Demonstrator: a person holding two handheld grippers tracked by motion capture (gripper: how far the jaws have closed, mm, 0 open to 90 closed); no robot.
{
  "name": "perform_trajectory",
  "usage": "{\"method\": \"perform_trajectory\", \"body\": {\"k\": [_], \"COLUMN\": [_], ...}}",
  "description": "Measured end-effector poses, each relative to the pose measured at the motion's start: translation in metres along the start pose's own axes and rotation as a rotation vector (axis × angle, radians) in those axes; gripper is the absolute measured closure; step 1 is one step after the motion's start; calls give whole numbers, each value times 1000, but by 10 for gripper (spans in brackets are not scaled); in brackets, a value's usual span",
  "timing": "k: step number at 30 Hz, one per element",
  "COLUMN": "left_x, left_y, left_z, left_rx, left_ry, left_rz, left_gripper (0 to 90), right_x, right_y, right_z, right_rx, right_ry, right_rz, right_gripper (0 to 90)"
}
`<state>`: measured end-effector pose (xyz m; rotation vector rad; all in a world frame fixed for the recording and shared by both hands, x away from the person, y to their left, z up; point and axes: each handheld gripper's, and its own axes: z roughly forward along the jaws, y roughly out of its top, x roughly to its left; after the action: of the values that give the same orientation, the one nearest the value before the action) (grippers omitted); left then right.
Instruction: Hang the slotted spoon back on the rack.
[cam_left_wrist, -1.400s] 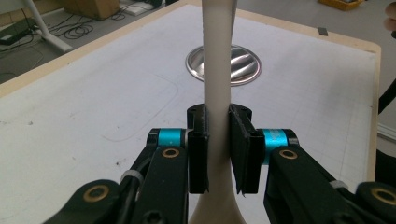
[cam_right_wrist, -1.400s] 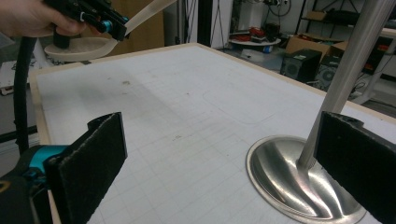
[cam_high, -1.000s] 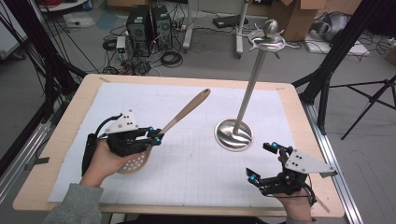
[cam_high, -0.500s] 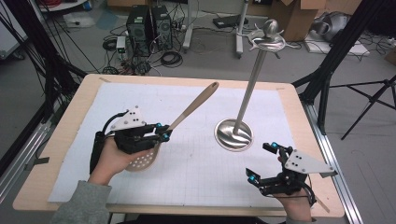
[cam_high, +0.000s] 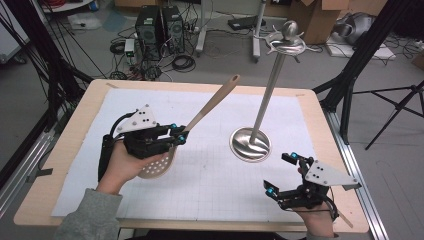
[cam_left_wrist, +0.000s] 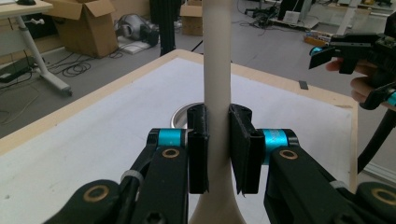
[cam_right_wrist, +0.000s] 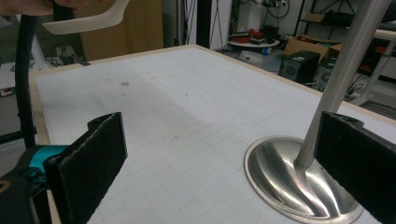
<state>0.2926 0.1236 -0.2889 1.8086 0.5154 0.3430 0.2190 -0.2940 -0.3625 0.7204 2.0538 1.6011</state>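
A beige slotted spoon (cam_high: 215, 102) with a long handle is tilted up to the right above the white mat. My left gripper (cam_high: 179, 134) is shut on its handle (cam_left_wrist: 217, 70) just above the perforated head (cam_high: 157, 165), pads pressing both sides. A metal stand (cam_high: 265, 100) with hooks at its top rises from a round base (cam_high: 250, 145) right of centre. My right gripper (cam_high: 279, 174) sits low near the front right, open, with nothing between its pads; its own view looks past them (cam_right_wrist: 224, 163) at the stand's base (cam_right_wrist: 289, 186) and the spoon's head (cam_right_wrist: 88, 21).
The white gridded mat (cam_high: 210, 190) covers a wooden table (cam_high: 75, 115). Beyond the far edge lie computer towers (cam_high: 155, 25), cables and cardboard boxes on the floor. A black tripod leg (cam_high: 395, 115) stands off the right side.
My left gripper has risen and shifted right toward the stand, carrying the spoon with it; the handle tip now reaches higher. The right gripper has stayed put.
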Motion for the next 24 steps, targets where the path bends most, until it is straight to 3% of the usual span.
{"method": "perform_trajectory", "body": {"k": [4, 8, 24], "left_x": [-2, -1, -9], "left_y": [5, 11, 32], "left_z": [2, 5, 10], "left_rx": [-6, 1, -53], "left_ry": [-3, 20, -8], "left_rz": [0, 6, 18], "left_gripper": [778, 778, 778], "right_x": [0, -1, -1], "right_y": [0, 0, 0], "right_z": [-1, -1, -4], "right_rx": [-5, -5, -17], "right_ry": [-2, -2, -4], "right_rz": [3, 2, 5], "right_gripper": [15, 15, 15]}}
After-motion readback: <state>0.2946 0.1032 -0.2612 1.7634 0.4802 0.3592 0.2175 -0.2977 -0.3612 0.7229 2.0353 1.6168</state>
